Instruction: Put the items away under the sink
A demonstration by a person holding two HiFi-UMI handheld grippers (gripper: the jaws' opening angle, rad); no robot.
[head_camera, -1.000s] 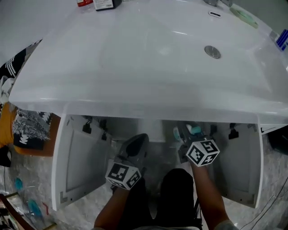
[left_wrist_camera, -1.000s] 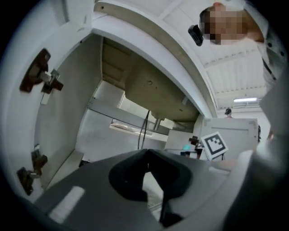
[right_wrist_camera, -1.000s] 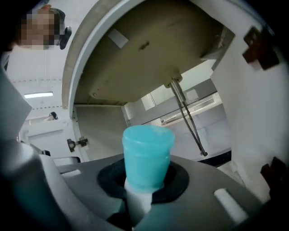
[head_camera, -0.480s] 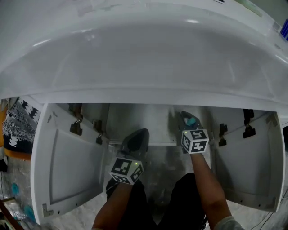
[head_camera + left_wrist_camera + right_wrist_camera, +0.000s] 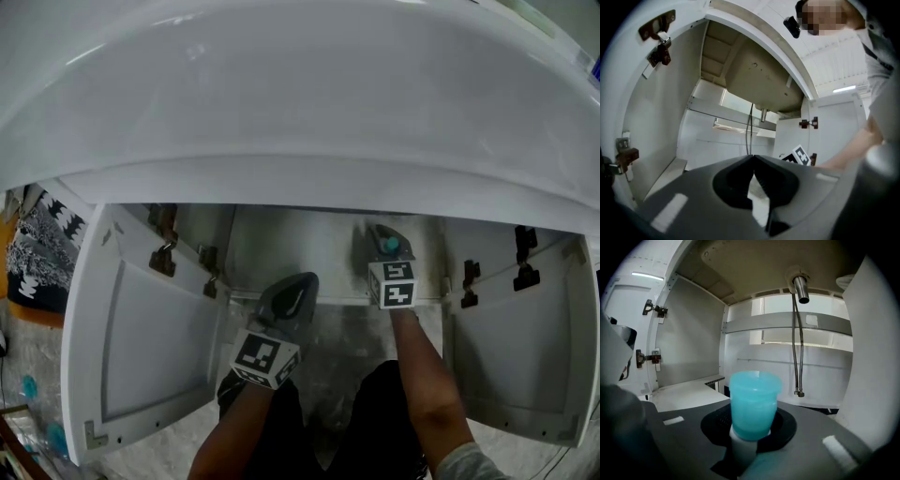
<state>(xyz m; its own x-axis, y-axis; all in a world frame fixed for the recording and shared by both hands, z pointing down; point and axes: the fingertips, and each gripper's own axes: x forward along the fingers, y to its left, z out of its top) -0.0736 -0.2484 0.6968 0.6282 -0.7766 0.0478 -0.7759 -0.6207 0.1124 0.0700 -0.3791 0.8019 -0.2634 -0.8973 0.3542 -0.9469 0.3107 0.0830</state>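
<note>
**Now under the sink: a capped bottle gripped at the neck**

The fingers (image 5: 684,437) of the right gripper (image 5: 750,427) are seen clenched on the white neck of a small bottle (image 5: 754,404), just beneath its teal cap. The bottle's body is hidden below them. The fingers (image 5: 693,201) of the left gripper (image 5: 753,159) are pressed together with nothing between them, and that gripper is held level at the cabinet's mouth.

In the head view the bottle (image 5: 389,246) is carried past the front edge of the open cabinet (image 5: 150,347), right of its middle, beneath the basin (image 5: 300,112). Beyond it the two hoses (image 5: 797,348) and the drain pipe (image 5: 800,289) hang by the back wall, and a pale ledge (image 5: 684,394) runs along the left wall.

The bottle is judged to be light, stiff plastic, smooth and likely somewhat slippery. The neck looks a sound place to hold it, since the wider cap above the fingers should stop it sliding down. A top-heavy tip is to be expected if it is released before its base is felt to rest flat, well apart from the hoses.
</note>
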